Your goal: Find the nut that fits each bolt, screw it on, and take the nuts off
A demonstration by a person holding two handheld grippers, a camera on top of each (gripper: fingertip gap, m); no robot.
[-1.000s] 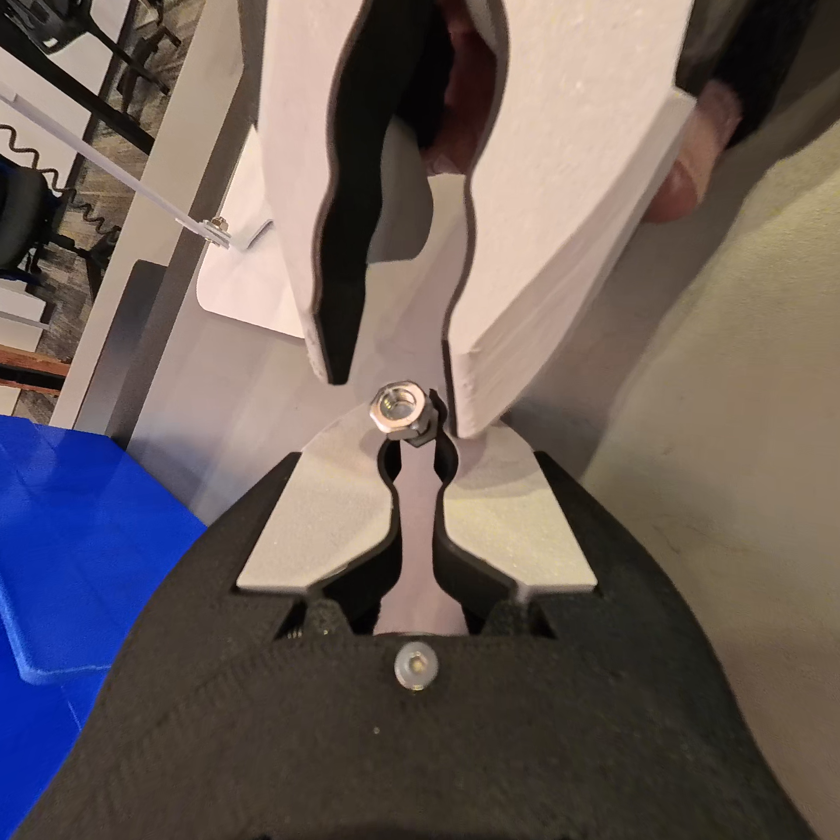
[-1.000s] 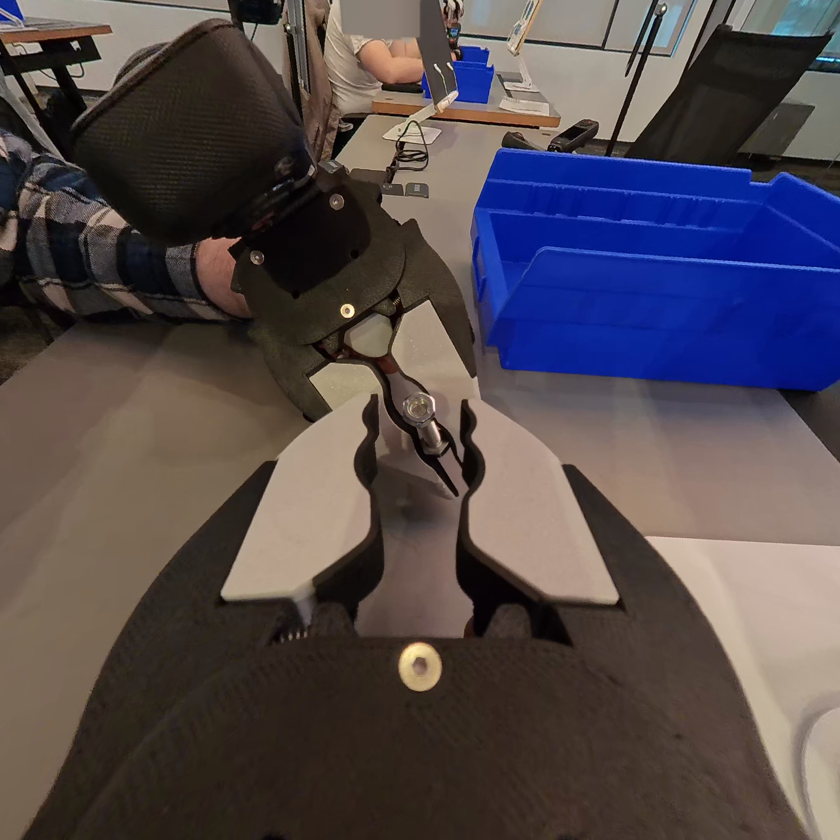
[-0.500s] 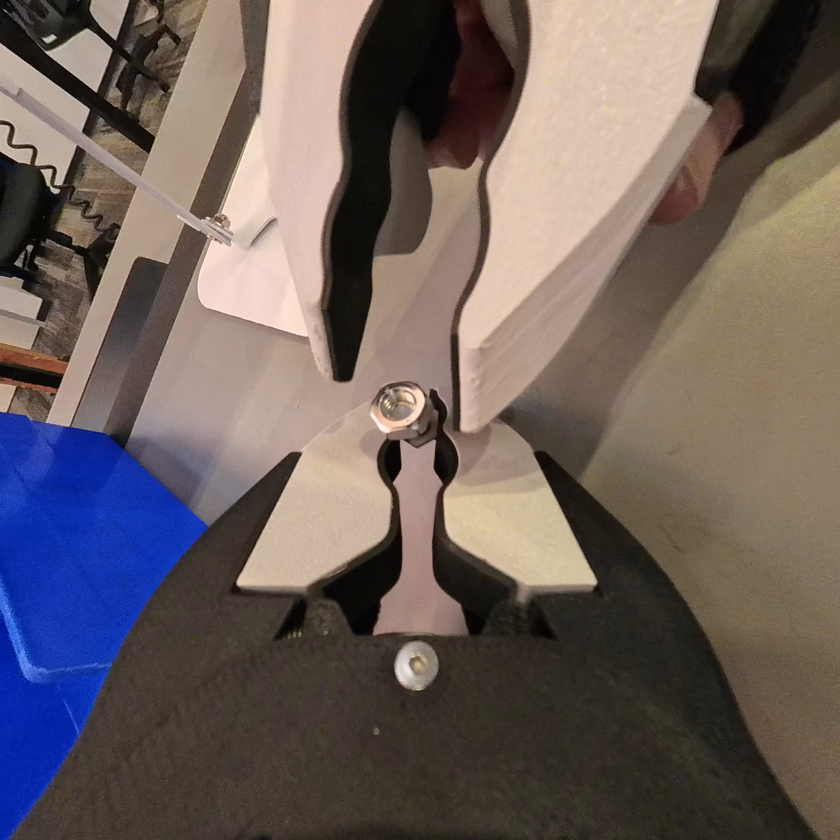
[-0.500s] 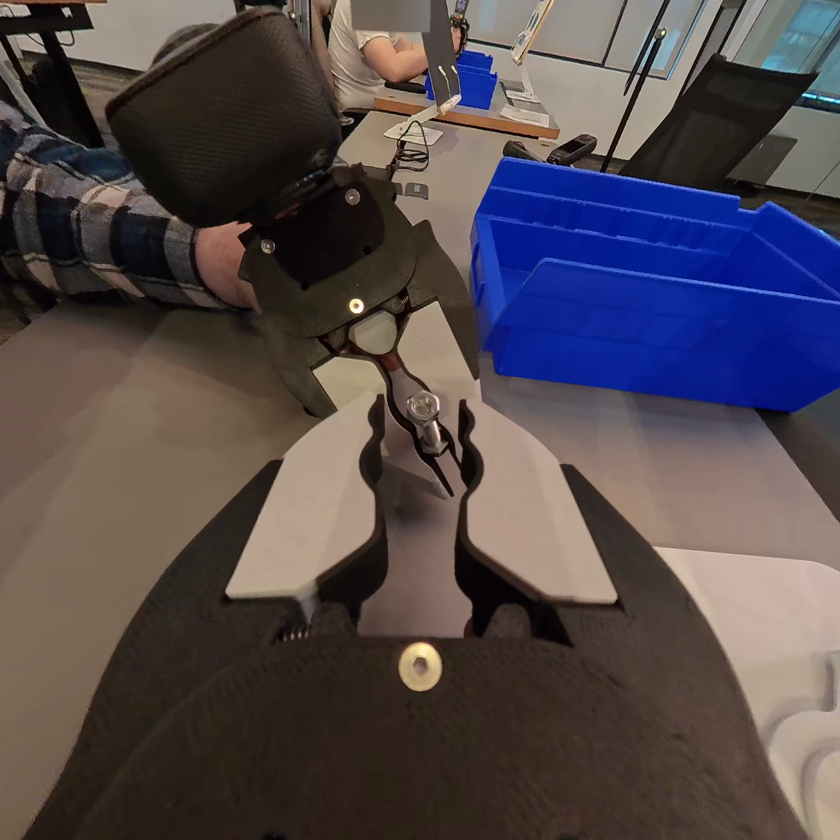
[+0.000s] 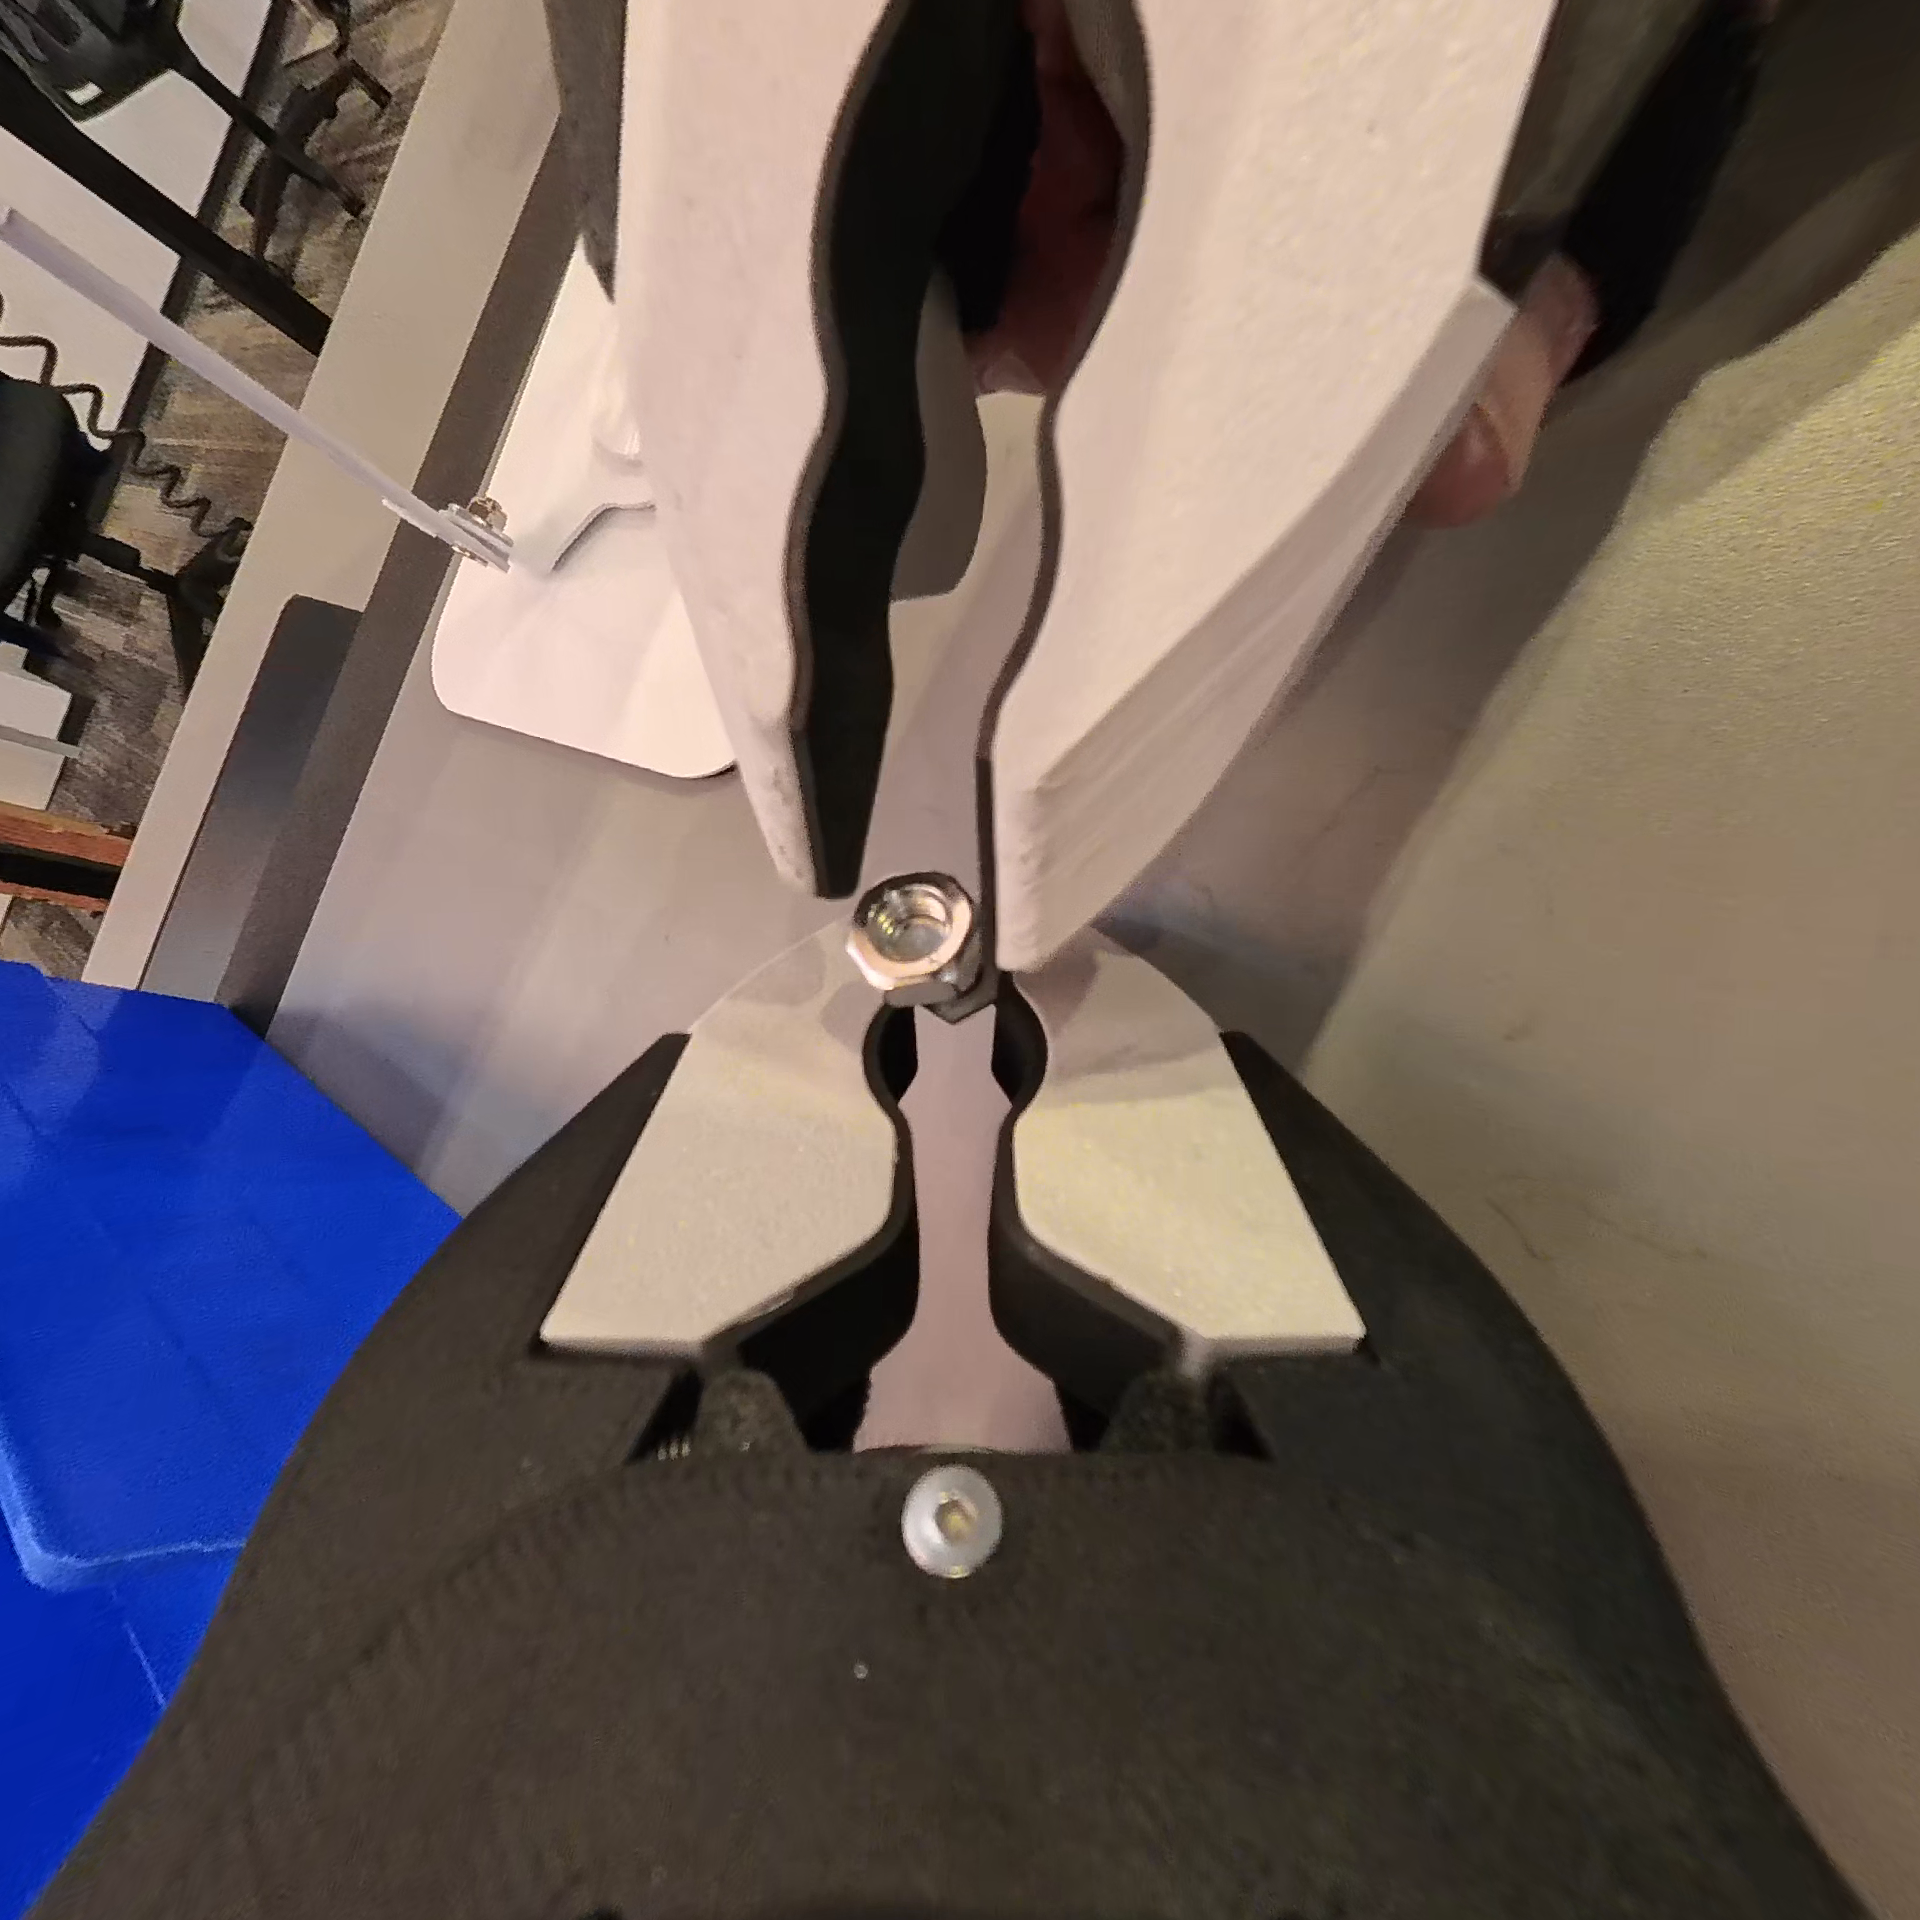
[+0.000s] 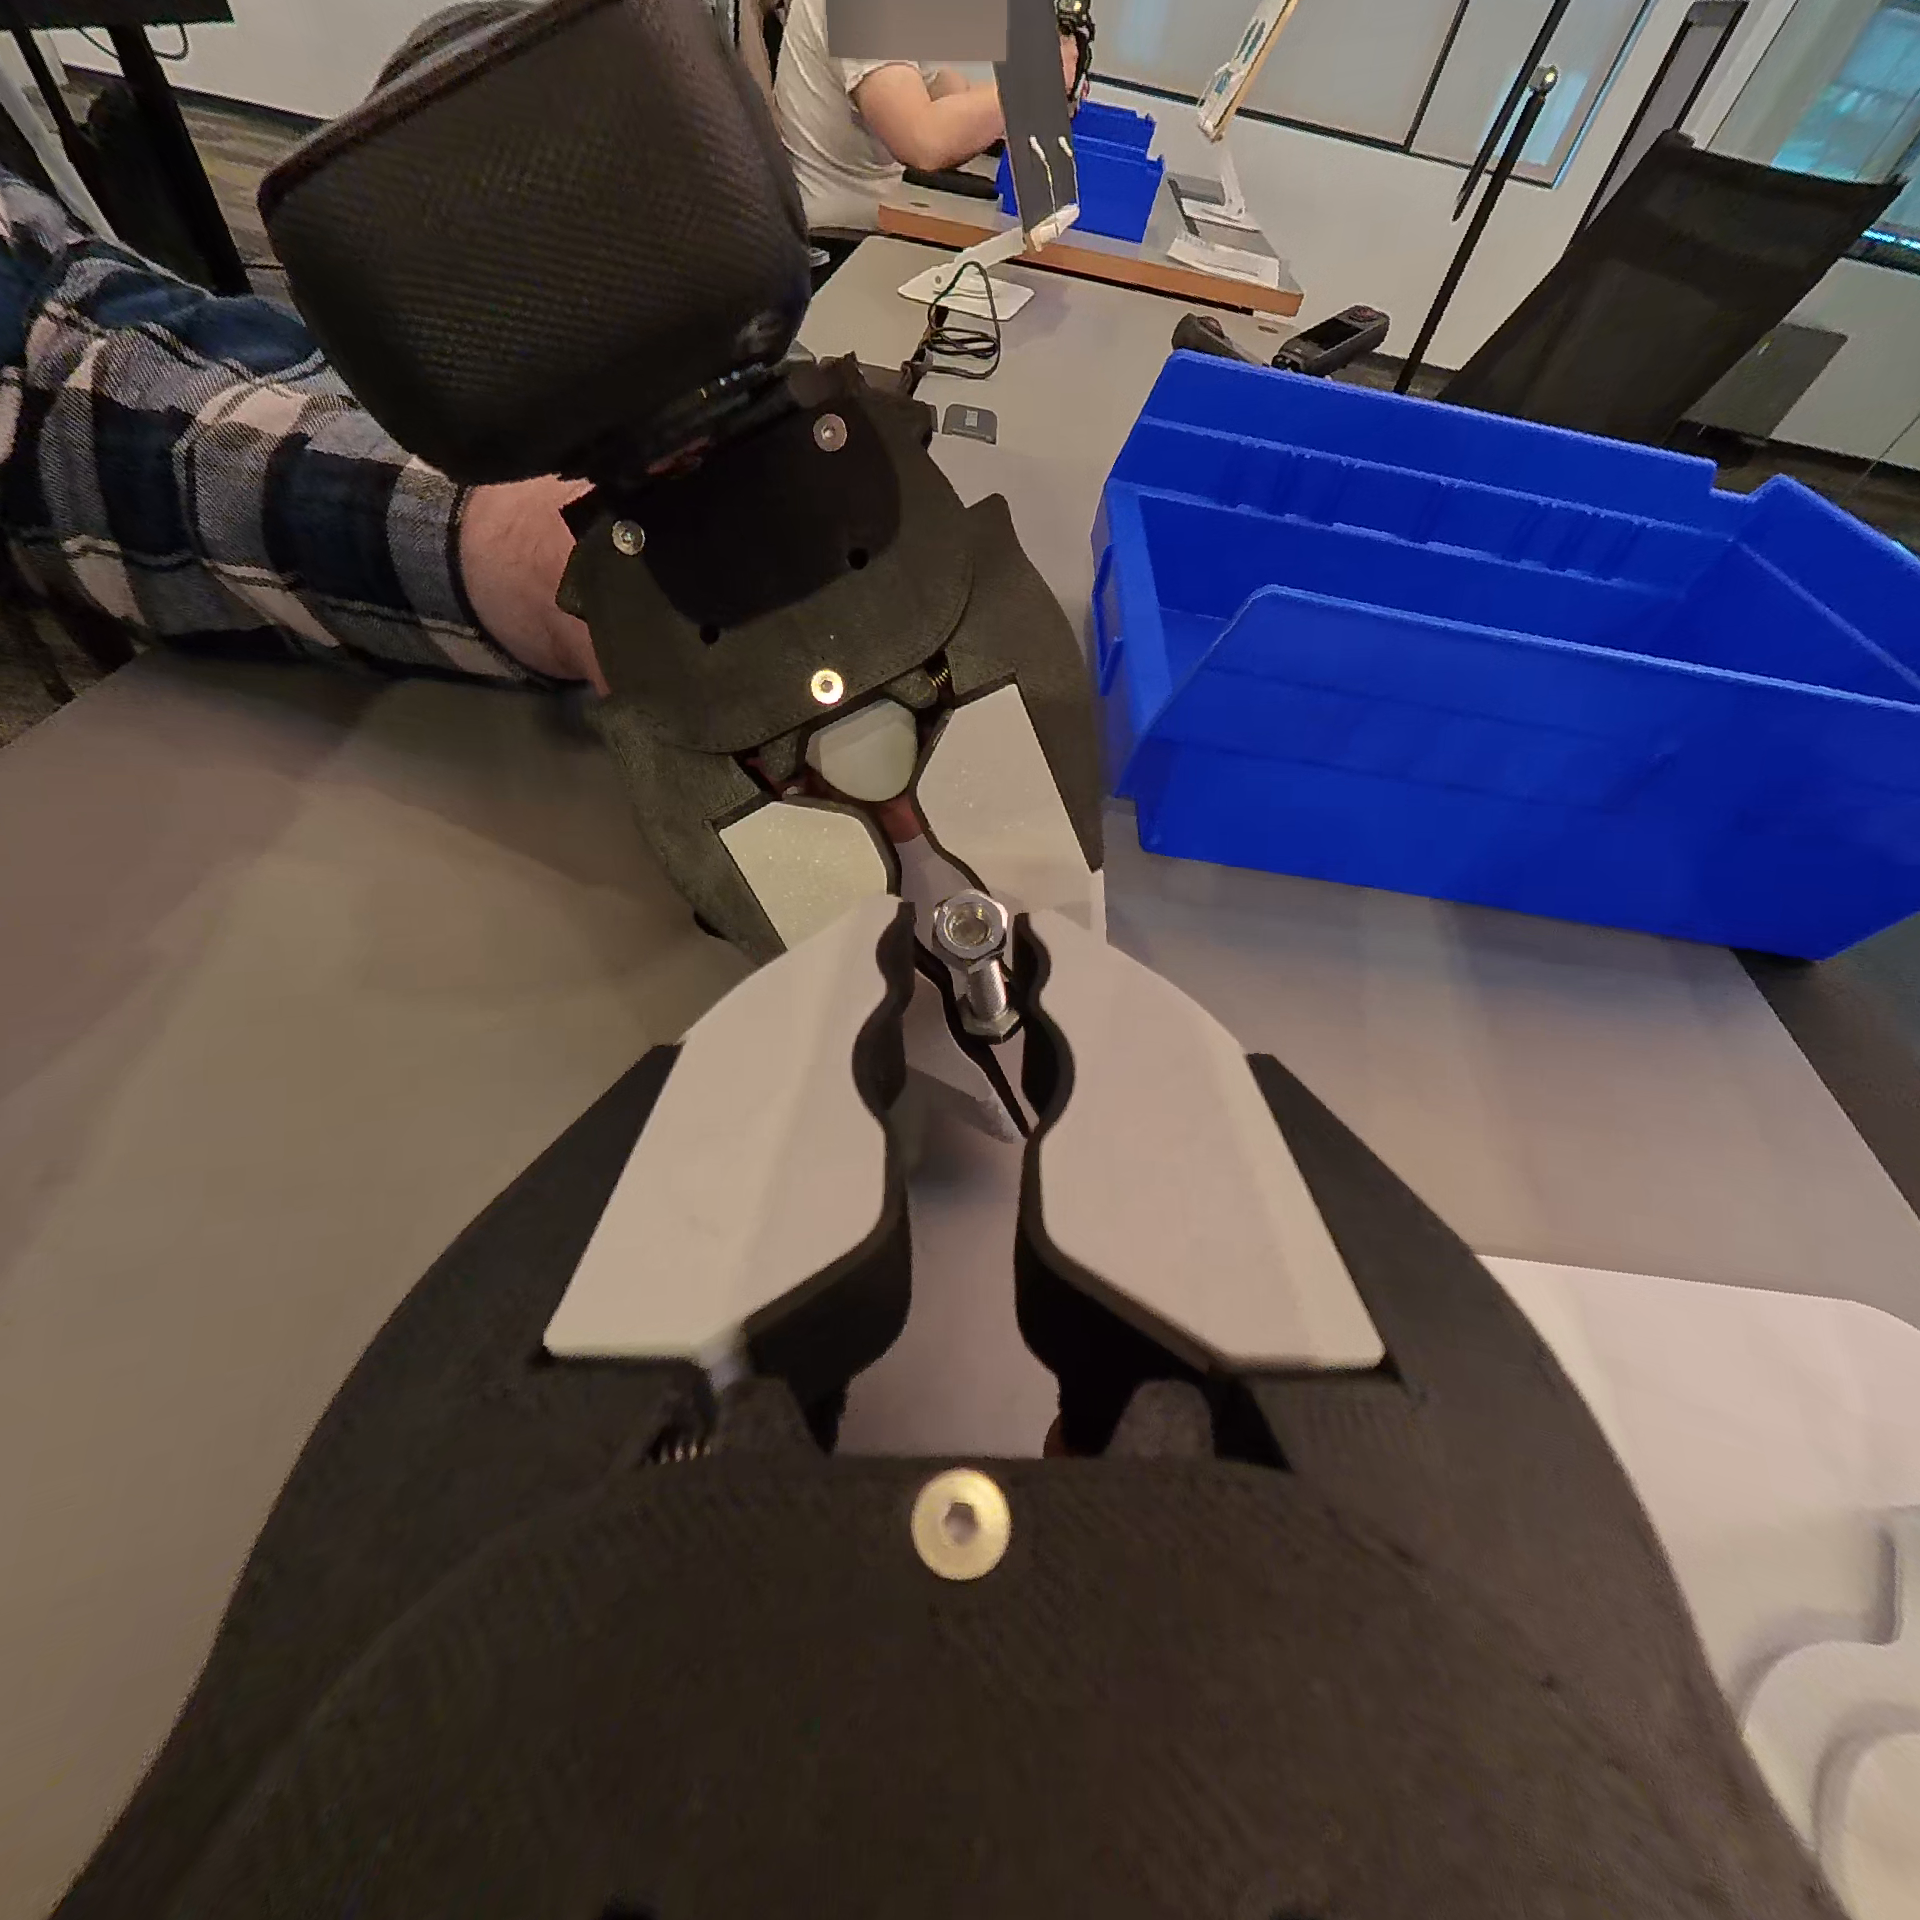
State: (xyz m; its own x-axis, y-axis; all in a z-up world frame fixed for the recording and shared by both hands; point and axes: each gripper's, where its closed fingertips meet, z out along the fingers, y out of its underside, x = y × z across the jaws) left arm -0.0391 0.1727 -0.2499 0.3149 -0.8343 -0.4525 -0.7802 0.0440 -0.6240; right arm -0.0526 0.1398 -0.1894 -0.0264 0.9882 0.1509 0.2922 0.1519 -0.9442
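My left gripper (image 5: 956, 1023) is shut on the head (image 5: 951, 1003) of a silver bolt (image 6: 987, 987) and holds it above the grey table (image 6: 260, 1039). A silver hex nut (image 5: 912, 930) sits on the bolt's threaded end; it also shows in the right wrist view (image 6: 966, 925). My right gripper (image 6: 961, 920) meets the left gripper (image 6: 1003, 1091) tip to tip, with its pads on either side of the nut. One pad (image 5: 987, 904) lies close against the nut. The other pad (image 6: 894, 940) stands a little off it. The right gripper (image 5: 909, 914) counts as open.
A blue bin (image 6: 1507, 727) stands on the table to the right of the grippers; it also shows in the left wrist view (image 5: 156, 1247). A white moulded tray (image 6: 1714, 1507) lies at the near right. A hand in a plaid sleeve (image 6: 208, 499) holds the left gripper. About 6 cm separates my left fingertips from my right.
My right gripper has moved in over the nut and its jaws have narrowed around it. My left gripper still holds the bolt in the same place.
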